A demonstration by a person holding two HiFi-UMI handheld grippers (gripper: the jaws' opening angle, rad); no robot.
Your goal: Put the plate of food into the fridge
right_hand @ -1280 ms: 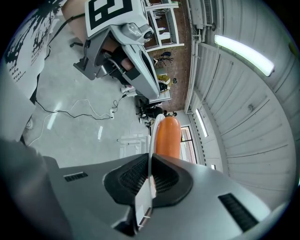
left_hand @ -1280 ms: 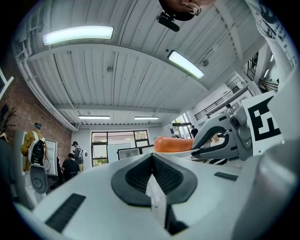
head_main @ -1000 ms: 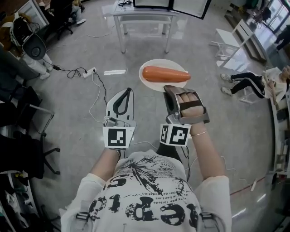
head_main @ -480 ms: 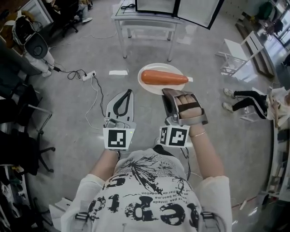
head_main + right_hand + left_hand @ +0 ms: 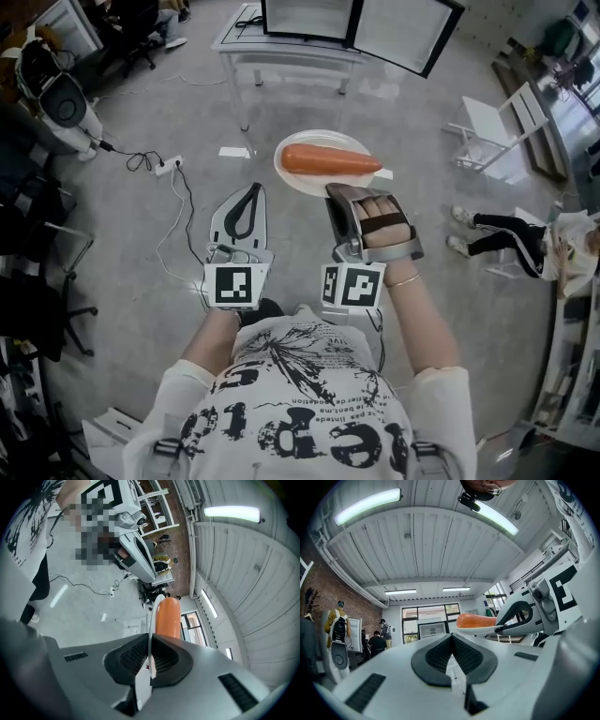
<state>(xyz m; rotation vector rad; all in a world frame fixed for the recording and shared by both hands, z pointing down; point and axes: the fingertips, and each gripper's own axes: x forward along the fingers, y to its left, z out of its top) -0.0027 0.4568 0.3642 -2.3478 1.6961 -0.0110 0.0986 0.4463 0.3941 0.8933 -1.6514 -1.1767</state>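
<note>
The plate hangs over the floor, its near rim clamped edge-on in the right gripper. It looks stiff and breakable, and held at one edge it will sag. The food (round, likely to roll) wants level carrying. The left gripper is clenched on nothing.

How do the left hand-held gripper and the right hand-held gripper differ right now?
The right hand-held gripper is shut on the rim of the round white plate; the left hand-held gripper is shut on nothing. The right one carries the long orange food on that plate; the left one carries no load. Both point forward, side by side.
</note>
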